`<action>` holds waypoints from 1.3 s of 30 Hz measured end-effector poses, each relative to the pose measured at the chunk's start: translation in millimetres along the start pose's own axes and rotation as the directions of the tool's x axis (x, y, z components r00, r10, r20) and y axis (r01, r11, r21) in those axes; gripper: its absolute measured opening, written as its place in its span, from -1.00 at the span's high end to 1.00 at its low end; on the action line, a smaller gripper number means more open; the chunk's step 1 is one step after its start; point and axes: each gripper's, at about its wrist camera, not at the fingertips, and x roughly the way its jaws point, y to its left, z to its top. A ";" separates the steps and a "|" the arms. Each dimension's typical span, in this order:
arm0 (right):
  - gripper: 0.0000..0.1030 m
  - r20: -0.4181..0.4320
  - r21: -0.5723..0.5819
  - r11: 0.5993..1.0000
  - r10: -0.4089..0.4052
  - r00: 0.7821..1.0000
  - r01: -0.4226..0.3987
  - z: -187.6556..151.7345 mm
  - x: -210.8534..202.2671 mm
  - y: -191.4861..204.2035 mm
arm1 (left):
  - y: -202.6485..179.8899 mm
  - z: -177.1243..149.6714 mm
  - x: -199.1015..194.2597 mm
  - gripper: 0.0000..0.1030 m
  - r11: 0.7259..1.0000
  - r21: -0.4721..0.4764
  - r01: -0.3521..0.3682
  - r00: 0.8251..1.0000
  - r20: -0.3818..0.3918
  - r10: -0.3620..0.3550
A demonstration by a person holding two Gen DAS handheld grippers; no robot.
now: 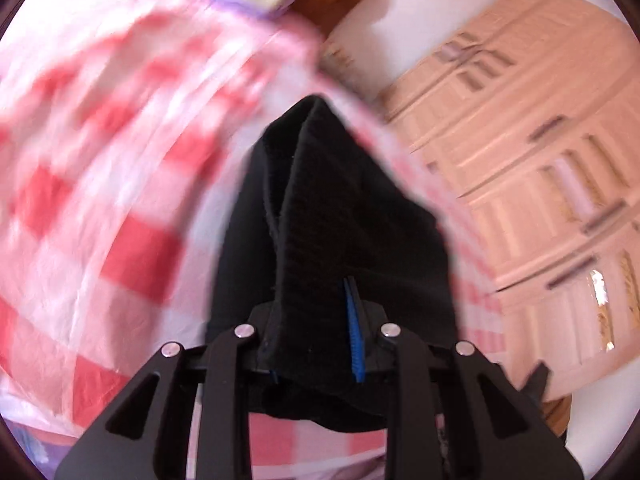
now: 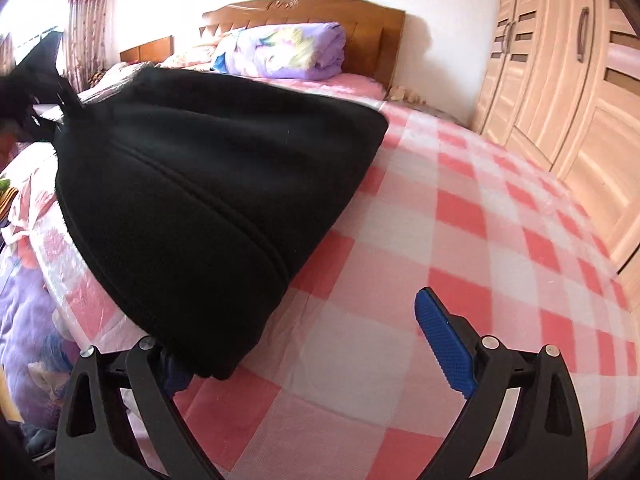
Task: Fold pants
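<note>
The black pants point(image 2: 192, 184) lie doubled over on the pink-and-white checked bed sheet point(image 2: 460, 240), with a seam running along them. Their far end is gathered up at the upper left of the right wrist view. My left gripper point(image 1: 316, 344) is shut on a fold of the black pants point(image 1: 320, 216), and one blue pad point(image 1: 355, 340) shows against the cloth. My right gripper point(image 2: 304, 332) stands open low over the sheet. Its right blue pad point(image 2: 444, 344) is bare, and its left finger is tucked under the near edge of the pants.
A folded purple quilt point(image 2: 288, 50) sits by the wooden headboard point(image 2: 360, 20). A light wooden wardrobe point(image 2: 560, 80) stands along the right side of the bed. More purple and pink bedding point(image 2: 28, 280) hangs at the left edge. The left wrist view is blurred.
</note>
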 end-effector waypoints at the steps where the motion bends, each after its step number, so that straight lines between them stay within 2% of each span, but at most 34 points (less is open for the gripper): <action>1: -0.79 -0.008 -0.008 1.000 0.007 1.000 -0.007 1.2 -1.1 0.1 | 10.9 -1.2 8.1 0.18 1.000 -0.013 0.023 1.000 0.014 -0.023; 2: -0.79 -0.018 -0.016 1.000 0.024 1.000 -0.024 2.2 -2.8 -0.7 | 23.1 -1.8 10.7 0.08 0.994 -0.029 0.108 0.994 0.036 -0.107; 3: -0.79 -0.030 -0.023 0.998 0.057 0.998 -0.057 2.2 -6.5 -2.4 | 29.3 -1.6 8.6 0.05 0.987 -0.044 0.153 0.987 0.043 -0.152; 4: -0.79 -0.046 -0.026 0.994 0.105 0.993 -0.106 1.2 -9.5 -5.6 | 32.4 -2.1 3.8 -0.11 0.980 -0.052 0.190 0.981 0.060 -0.186; 5: -0.79 -0.064 -0.026 0.984 0.175 0.982 -0.177 -1.2 -13.4 -9.6 | 33.6 -2.7 -3.5 -0.54 0.980 -0.045 0.193 0.978 0.088 -0.188; 6: -0.79 -0.076 -0.024 0.955 0.293 0.953 -0.295 -4.7 -21.4 -15.2 | 30.9 -4.0 -16.5 -0.81 0.991 -0.026 0.132 0.982 0.140 -0.128; 7: -0.79 -0.055 -0.013 0.926 0.376 0.925 -0.377 -7.6 -30.6 -22.9 | 31.4 -5.4 -30.1 -0.97 0.998 -0.023 0.051 0.979 0.196 -0.045; 8: -0.79 -0.018 0.006 0.902 0.432 0.902 -0.432 -9.3 -39.8 -32.4 | 33.9 -6.9 -44.1 -0.96 0.999 -0.040 -0.025 0.968 0.247 0.034; 9: -0.79 0.029 0.048 0.879 0.473 0.880 -0.474 -6.7 -48.0 -48.0 | 36.0 -9.8 -62.4 -0.95 0.992 -0.079 -0.100 0.948 0.294 0.119; 10: -0.79 0.061 0.084 0.864 0.493 0.868 -0.497 -1.0 -50.3 -60.4 | 31.4 -13.0 -77.5 -0.95 0.988 -0.080 -0.134 0.930 0.335 0.153; 12: -0.79 0.136 0.175 0.827 0.517 0.845 -0.534 19.5 -45.7 -90.2 | -3.6 -24.9 -100.5 -0.95 0.985 0.049 -0.166 0.906 0.402 0.133; 13: -0.81 0.171 0.212 0.806 0.527 0.833 -0.553 32.3 -39.1 -103.1 | -27.6 -31.2 -103.3 -0.96 0.975 0.126 -0.181 0.904 0.411 0.115; 14: -0.86 0.216 0.253 0.763 0.555 0.804 -0.594 49.6 -26.4 -118.2 | -53.4 -39.2 -101.6 -0.97 0.960 0.207 -0.186 0.907 0.412 0.087; 15: -0.91 0.237 0.278 0.731 0.576 0.782 -0.623 62.8 -14.5 -126.7 | -87.3 -49.8 -91.9 -0.97 0.930 0.319 -0.181 0.918 0.395 0.043; 17: -0.91 0.251 0.350 0.672 0.605 0.756 -0.653 85.8 15.0 -142.7 | -136.0 -72.9 -65.0 -0.97 0.858 0.481 -0.181 0.941 0.339 0.009; 18: -0.91 0.245 0.407 0.626 0.627 0.740 -0.665 99.4 38.2 -149.5 | -160.9 -88.9 -42.4 -0.97 0.802 0.569 -0.182 0.954 0.300 0.003; 20: -0.91 0.226 0.481 0.574 0.649 0.726 -0.663 117.4 69.0 -151.4 | -186.6 -112.2 -7.8 -0.97 0.731 0.655 -0.191 0.965 0.262 0.017; 21: -0.91 0.214 0.512 0.524 0.689 0.692 -0.680 127.4 88.4 -147.7 | -193.8 -120.6 13.0 -0.97 0.695 0.688 -0.212 0.966 0.255 0.042; 23: -0.91 0.187 0.531 0.458 0.757 0.626 -0.713 140.0 114.6 -130.6 | -194.4 -127.7 39.5 -0.97 0.666 0.714 -0.217 0.971 0.229 0.072; 24: -0.92 0.128 0.528 0.488 0.763 0.634 -0.695 148.4 133.4 -118.8 | -188.1 -131.6 54.8 -0.97 0.654 0.727 -0.208 0.976 0.200 0.088; 25: -0.91 0.064 0.512 0.558 0.733 0.677 -0.653 156.3 149.1 -110.9 | -180.5 -133.2 66.0 -0.97 0.653 0.729 -0.206 0.978 0.178 0.110; 26: -0.91 0.040 0.502 0.590 0.715 0.698 -0.632 161.1 159.8 -107.6 | -173.0 -132.0 73.0 -0.97 0.660 0.725 -0.199 0.980 0.161 0.118; 27: -0.91 0.041 0.488 0.612 0.696 0.717 -0.622 169.8 171.3 -107.1 | -167.3 -133.0 71.2 -0.97 0.667 0.722 -0.185 0.982 0.169 0.088; 28: -0.91 0.048 0.499 0.602 0.699 0.713 -0.623 176.3 178.7 -108.9 | -167.7 -131.9 71.6 -0.97 0.673 0.719 -0.174 0.983 0.161 0.083; 30: -0.91 0.060 0.567 0.551 0.714 0.698 -0.612 185.7 187.5 -113.2 | -165.9 -127.1 71.8 -0.97 0.674 0.719 -0.170 0.985 0.144 0.095; 32: -0.91 0.071 0.581 0.546 0.705 0.705 -0.604 189.6 182.6 -115.7 | -165.0 -127.9 73.9 -0.97 0.667 0.725 -0.173 0.985 0.139 0.104; 33: -0.92 0.111 0.577 0.541 0.689 0.716 -0.611 190.3 171.7 -120.4 | -164.5 -128.2 74.5 -0.97 0.663 0.728 -0.175 0.984 0.140 0.105; 34: -0.92 0.138 0.576 0.533 0.683 0.717 -0.619 192.2 162.4 -125.0 | -164.3 -128.8 73.9 -0.97 0.661 0.730 -0.175 0.984 0.141 0.106; 35: -0.92 0.171 0.572 0.509 0.693 0.700 -0.644 193.9 150.9 -128.5 | -163.2 -129.0 73.1 -0.97 0.660 0.731 -0.173 0.985 0.139 0.103; 36: -0.92 0.218 0.554 0.458 0.726 0.653 -0.695 196.5 137.0 -124.7 | -162.9 -129.0 71.8 -0.97 0.662 0.730 -0.168 0.986 0.138 0.098; 37: -0.92 0.232 0.531 0.430 0.756 0.613 -0.731 200.3 128.5 -116.7 | -164.3 -129.2 67.6 -0.97 0.665 0.728 -0.167 0.986 0.140 0.094; 39: -0.92 0.176 0.475 0.444 0.798 0.576 -0.760 209.7 117.6 -88.4 | -169.7 -129.2 49.6 -0.93 0.665 0.728 -0.167 0.983 0.174 0.057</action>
